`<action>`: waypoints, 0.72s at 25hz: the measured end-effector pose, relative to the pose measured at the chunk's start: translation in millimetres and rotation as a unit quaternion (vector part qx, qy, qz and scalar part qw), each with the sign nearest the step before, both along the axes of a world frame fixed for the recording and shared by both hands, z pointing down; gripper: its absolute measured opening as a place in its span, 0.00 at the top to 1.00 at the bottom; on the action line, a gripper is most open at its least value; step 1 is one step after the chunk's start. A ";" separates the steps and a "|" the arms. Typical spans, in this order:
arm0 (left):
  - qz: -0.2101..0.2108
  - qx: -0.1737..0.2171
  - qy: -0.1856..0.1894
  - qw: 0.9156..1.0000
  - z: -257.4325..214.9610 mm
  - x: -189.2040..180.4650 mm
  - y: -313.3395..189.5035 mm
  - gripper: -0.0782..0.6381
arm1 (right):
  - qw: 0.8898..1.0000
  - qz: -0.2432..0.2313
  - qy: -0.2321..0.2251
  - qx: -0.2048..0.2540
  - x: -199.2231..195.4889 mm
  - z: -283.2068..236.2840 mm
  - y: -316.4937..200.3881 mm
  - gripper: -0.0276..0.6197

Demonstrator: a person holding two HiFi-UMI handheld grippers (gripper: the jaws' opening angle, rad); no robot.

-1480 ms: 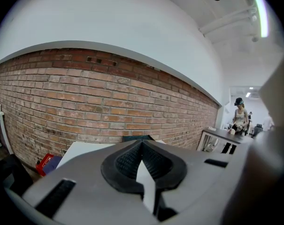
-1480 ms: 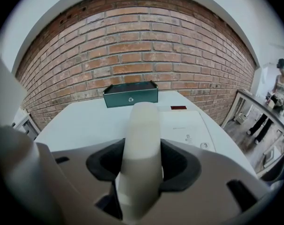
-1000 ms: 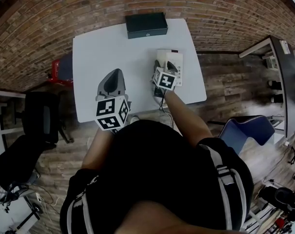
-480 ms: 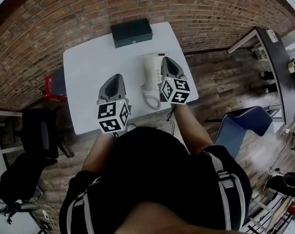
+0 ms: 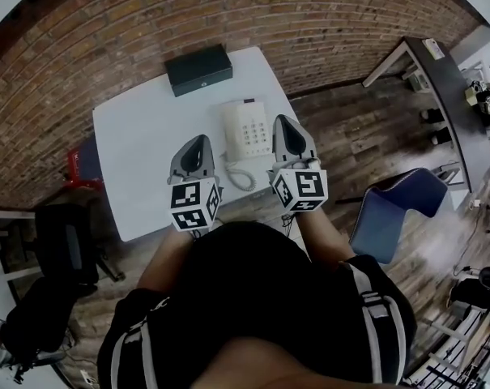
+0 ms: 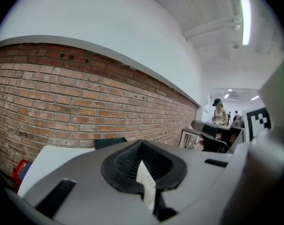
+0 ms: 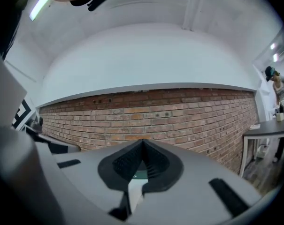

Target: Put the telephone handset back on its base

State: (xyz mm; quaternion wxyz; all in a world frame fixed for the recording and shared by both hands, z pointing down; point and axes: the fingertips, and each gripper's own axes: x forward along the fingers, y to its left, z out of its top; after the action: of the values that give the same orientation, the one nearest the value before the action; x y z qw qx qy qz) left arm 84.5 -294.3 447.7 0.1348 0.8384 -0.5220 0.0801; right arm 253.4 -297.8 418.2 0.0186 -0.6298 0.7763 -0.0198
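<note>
The right claw (image 5: 283,123) is fully shut and has nothing in it; its ribbed black pads meet in front of a brick wall. Compared with one second ago, it is no longer over the telephone (image 5: 248,130) with wide jaws. It is now just to the right of the telephone, clear of it, and its jaws are together. The left claw (image 5: 198,140) is also shut and empty, just to the left of the telephone, much as before.

My judgement is that the handset (image 5: 231,128) is released. It seems to lie along the left side of the telephone, on its base, beside the keypad. The view from the head is small, so I cannot tell if it sits fully in its cradle. If it does, the task is almost finished and only the retreat is left.

The telephone is of smooth off-white plastic, a flat rectangle with rounded corners and a grid of small keys. Its coiled cord (image 5: 241,177) makes a loose loop on the near side of the telephone, towards the person. The worktop (image 5: 139,152) under the telephone is plain, white and matt. Behind the telephone, at the far edge, lies a dark flat box (image 5: 198,69) with hard edges.
</note>
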 end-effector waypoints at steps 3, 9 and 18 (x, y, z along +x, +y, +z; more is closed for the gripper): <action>0.006 0.008 -0.009 1.000 -3.2 6.7 1.0 0.90 | 1.000 0.003 -0.011 -0.002 4.4 -0.8 5.7 0.96; 0.009 0.021 -0.004 1.000 -9.8 13.6 2.5 0.90 | 1.000 0.002 0.002 0.003 4.4 -2.2 10.4 0.96; 0.016 0.027 0.000 1.000 -15.0 16.6 10.3 0.90 | 0.999 -0.003 -0.033 -0.004 0.1 -4.0 15.1 0.96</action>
State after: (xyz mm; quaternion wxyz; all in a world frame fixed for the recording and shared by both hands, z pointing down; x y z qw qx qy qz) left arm 101.2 -284.0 432.7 0.1106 0.8501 -0.5103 0.0685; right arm 253.5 -282.7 414.2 0.0418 -0.6269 0.7768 -0.0434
